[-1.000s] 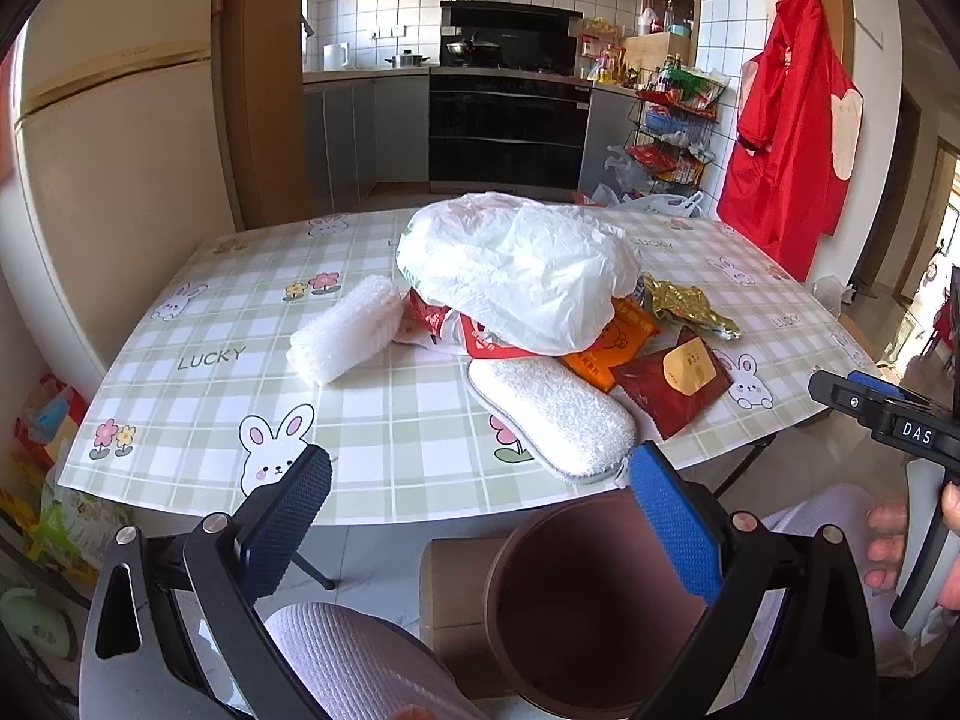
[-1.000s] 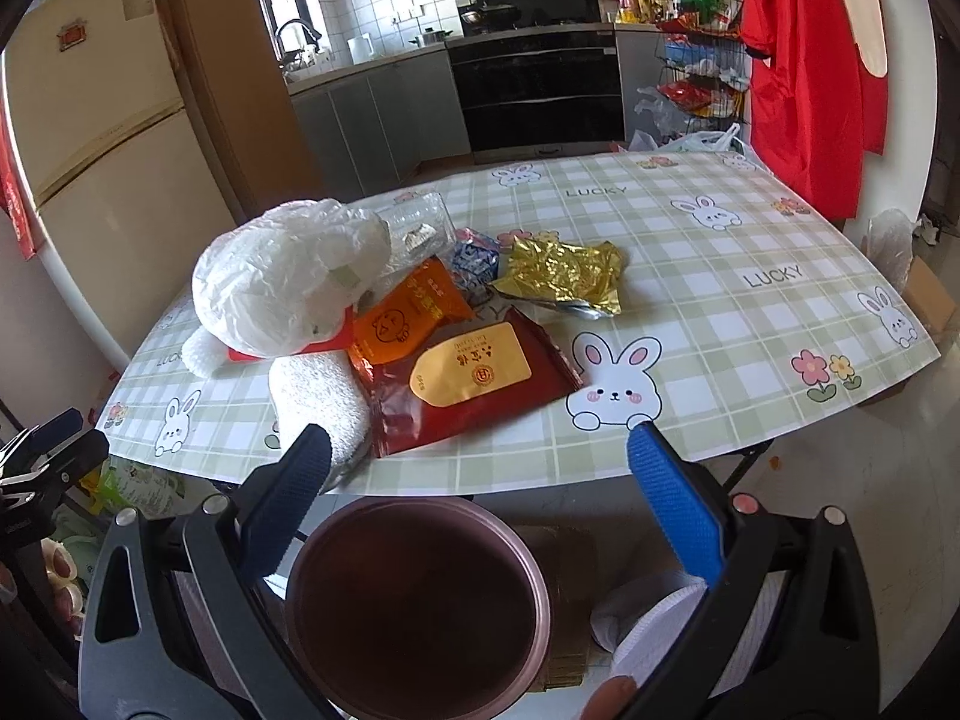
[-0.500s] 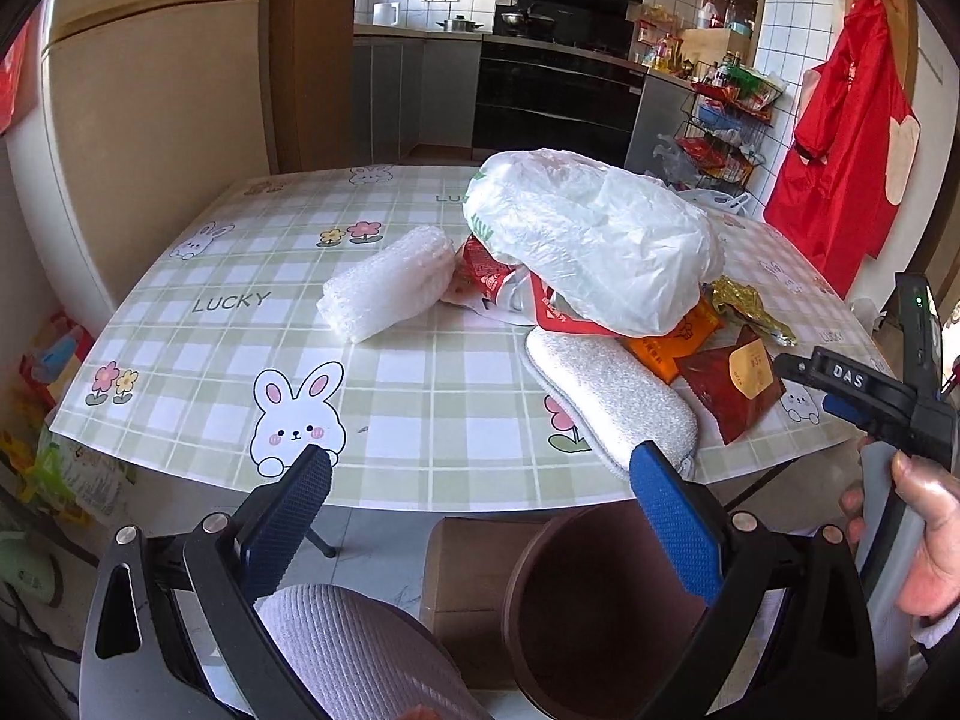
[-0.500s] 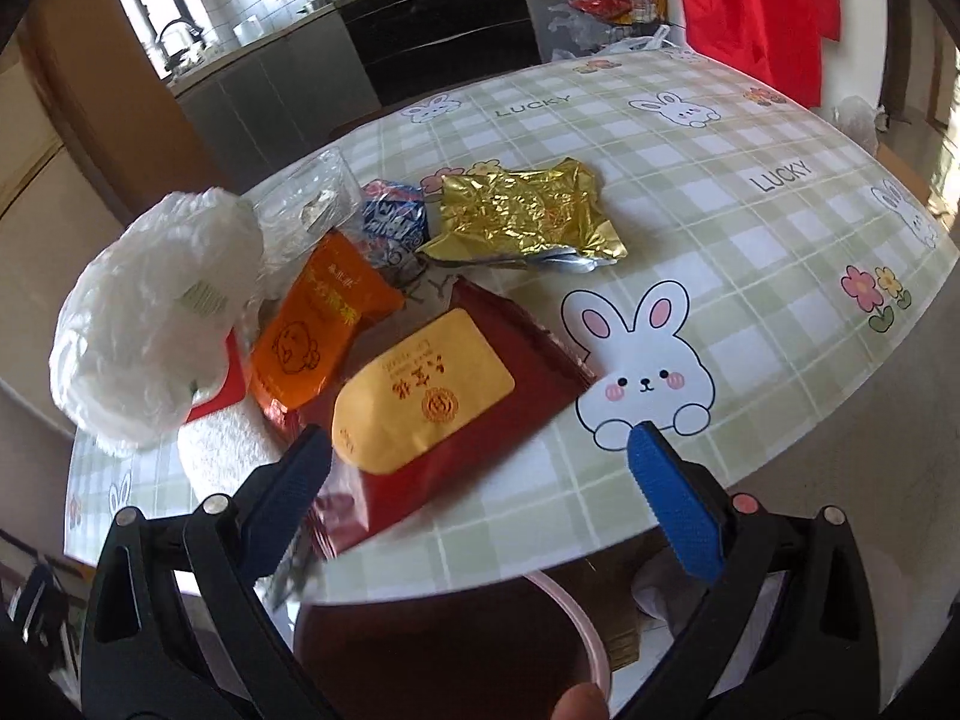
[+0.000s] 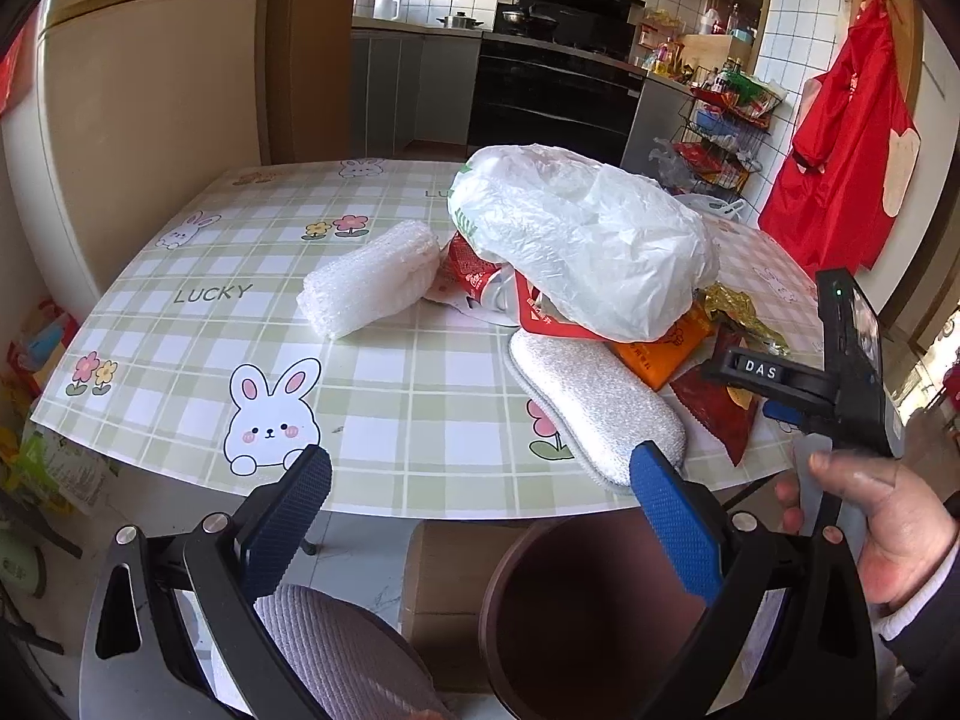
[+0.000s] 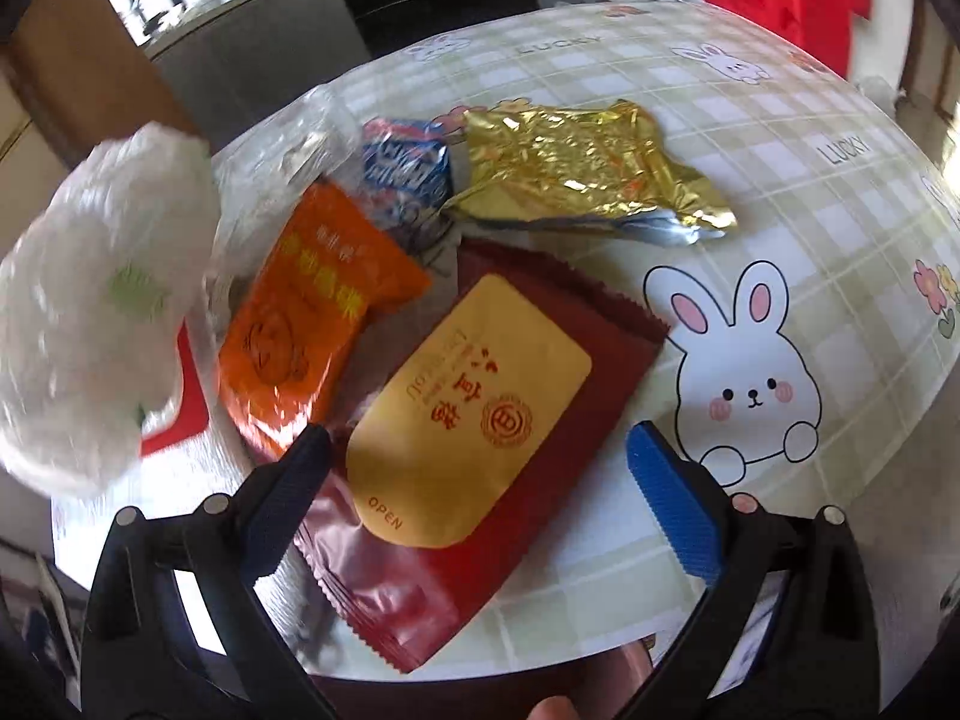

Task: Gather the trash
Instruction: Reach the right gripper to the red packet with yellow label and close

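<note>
A flat dark red foil packet with a gold label (image 6: 480,438) lies at the near edge of the green checked table (image 5: 372,384), one corner poking past it. Touching its left side, an orange snack wrapper (image 6: 306,324). Behind them, a crumpled gold foil bag (image 6: 576,174) and a blue-and-white wrapper (image 6: 408,162). A puffy white plastic bag (image 5: 576,240) tops the pile. Below the near edge stands a brown round bin (image 5: 588,612), mouth up.

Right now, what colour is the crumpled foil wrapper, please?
Gold foil wrapper, clearest in the right wrist view.
</note>
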`<move>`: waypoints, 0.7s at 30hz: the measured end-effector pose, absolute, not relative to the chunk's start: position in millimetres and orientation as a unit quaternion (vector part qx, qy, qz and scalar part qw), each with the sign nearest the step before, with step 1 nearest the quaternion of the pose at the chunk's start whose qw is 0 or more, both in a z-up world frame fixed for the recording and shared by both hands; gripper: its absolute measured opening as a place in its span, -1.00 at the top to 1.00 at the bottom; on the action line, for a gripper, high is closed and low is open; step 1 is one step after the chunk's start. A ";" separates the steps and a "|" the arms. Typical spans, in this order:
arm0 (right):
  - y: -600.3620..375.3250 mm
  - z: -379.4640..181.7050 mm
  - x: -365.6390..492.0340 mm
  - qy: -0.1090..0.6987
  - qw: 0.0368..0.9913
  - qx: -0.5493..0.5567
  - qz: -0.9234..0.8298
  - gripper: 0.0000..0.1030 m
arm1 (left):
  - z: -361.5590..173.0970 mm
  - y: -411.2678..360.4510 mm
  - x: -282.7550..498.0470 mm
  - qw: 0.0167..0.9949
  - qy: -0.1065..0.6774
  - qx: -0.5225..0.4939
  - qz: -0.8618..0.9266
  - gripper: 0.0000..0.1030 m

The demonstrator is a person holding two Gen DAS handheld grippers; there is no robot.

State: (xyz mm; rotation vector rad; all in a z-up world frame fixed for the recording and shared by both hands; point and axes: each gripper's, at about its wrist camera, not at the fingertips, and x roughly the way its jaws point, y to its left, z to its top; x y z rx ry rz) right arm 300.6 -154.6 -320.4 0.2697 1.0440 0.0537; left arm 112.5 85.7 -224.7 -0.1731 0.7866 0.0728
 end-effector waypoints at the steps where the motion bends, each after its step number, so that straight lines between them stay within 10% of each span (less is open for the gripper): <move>1: -157.3 -321.0 297.3 0.491 0.860 0.133 0.033 -0.86 | -225.0 85.9 112.6 0.919 0.382 -0.089 0.032 -0.89; 21: -201.6 -316.4 240.9 0.453 0.875 0.119 0.119 0.05 | -246.0 66.4 123.4 0.904 0.412 -0.118 0.008 -0.60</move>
